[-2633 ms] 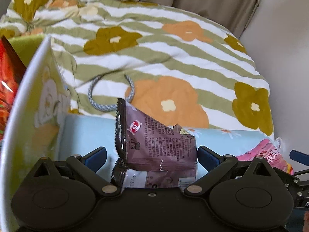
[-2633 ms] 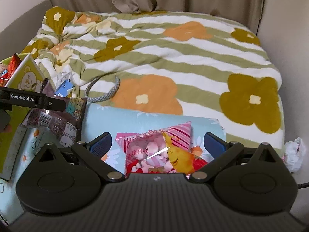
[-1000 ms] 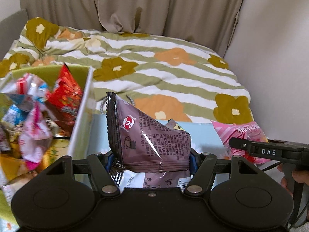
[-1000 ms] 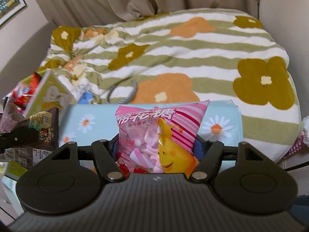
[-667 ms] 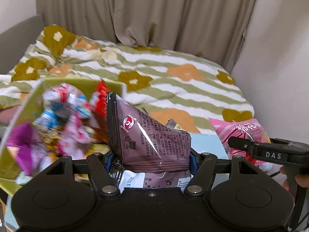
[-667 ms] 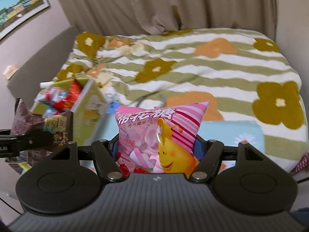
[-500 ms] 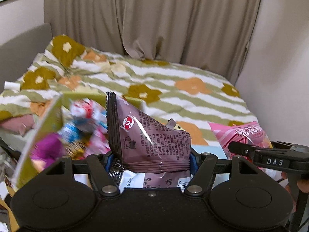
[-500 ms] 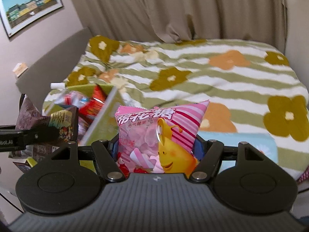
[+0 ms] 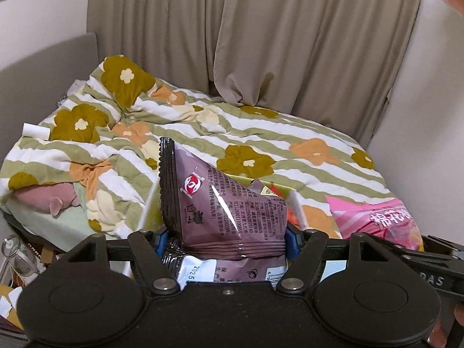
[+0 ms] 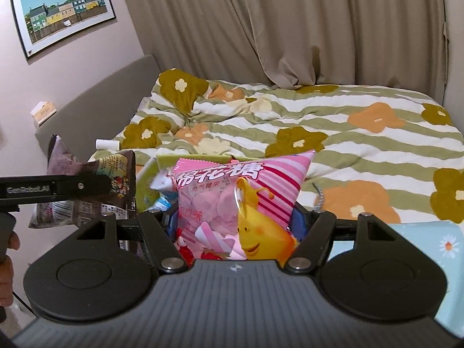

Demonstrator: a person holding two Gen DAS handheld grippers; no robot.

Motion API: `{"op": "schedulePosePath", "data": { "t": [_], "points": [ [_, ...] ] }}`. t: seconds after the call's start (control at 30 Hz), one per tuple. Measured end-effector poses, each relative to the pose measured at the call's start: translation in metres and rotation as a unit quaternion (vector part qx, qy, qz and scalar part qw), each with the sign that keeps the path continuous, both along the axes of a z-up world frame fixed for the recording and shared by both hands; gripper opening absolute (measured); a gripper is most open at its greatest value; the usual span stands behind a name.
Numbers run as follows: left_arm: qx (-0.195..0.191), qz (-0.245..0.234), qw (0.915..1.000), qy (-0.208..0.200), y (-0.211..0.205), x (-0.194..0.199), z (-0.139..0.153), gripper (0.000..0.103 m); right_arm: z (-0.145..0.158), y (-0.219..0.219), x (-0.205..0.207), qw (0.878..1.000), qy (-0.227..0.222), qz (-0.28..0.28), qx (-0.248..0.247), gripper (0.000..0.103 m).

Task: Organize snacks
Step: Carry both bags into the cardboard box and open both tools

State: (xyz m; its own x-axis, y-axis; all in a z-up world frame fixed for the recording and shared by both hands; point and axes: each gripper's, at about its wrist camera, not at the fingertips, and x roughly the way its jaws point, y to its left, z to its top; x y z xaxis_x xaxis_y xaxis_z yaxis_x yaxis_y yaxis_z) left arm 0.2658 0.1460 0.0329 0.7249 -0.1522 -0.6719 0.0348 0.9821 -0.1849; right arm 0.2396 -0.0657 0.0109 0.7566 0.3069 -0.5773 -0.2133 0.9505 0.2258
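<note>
Two snack bags, one in each gripper

Left gripper point(image 9: 227, 236) has its jaws clenched on the brown snack bag point(image 9: 220, 203), which sticks up between them. Right gripper point(image 10: 233, 221) is doing the same with the pink marshmallow bag point(image 10: 240, 200), pinched low with most of it standing above the jaws. Both are held up in front of the green snack box point(image 10: 149, 182), with the flowery bed point(image 10: 362, 127) behind.

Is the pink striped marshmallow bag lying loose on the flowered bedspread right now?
No, the pink striped marshmallow bag is clamped upright in the right gripper, held up in front of the flowered bedspread.
</note>
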Motion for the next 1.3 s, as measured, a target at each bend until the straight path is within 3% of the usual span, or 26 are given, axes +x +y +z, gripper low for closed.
{"op": "schedulePosePath", "data": {
  "t": [0.2,0.33,0.47,1.0,1.1,1.17,1.3],
  "points": [
    [-0.040,-0.058,0.9974,0.013,0.027,0.037,-0.014,0.076,-0.004,0.037,0.006,0.999,0.008,-0.034,0.004,0.085],
    [-0.052,-0.077,0.9956,0.012,0.031,0.051,-0.024,0.102,-0.009,0.048,0.010,0.998,0.020,-0.058,0.005,0.085],
    [-0.037,-0.066,0.9969,0.023,0.037,0.050,-0.032,0.102,-0.012,0.053,0.010,0.997,0.031,-0.065,-0.006,0.085],
    [-0.037,-0.028,0.9989,0.009,0.059,0.004,-0.022,0.103,-0.018,0.051,0.015,0.998,0.040,-0.054,-0.006,0.087],
    [-0.034,-0.021,0.9991,0.014,0.064,0.005,-0.028,0.103,-0.028,0.054,0.022,0.997,0.057,-0.057,-0.002,0.091],
    [-0.037,-0.025,0.9989,0.014,0.067,0.006,-0.034,0.103,-0.036,0.056,0.026,0.997,0.062,-0.052,0.014,0.103],
    [-0.038,-0.028,0.9984,0.032,0.071,0.008,-0.047,0.103,-0.045,0.059,0.023,0.996,0.051,-0.069,0.018,0.103]
  ]
}}
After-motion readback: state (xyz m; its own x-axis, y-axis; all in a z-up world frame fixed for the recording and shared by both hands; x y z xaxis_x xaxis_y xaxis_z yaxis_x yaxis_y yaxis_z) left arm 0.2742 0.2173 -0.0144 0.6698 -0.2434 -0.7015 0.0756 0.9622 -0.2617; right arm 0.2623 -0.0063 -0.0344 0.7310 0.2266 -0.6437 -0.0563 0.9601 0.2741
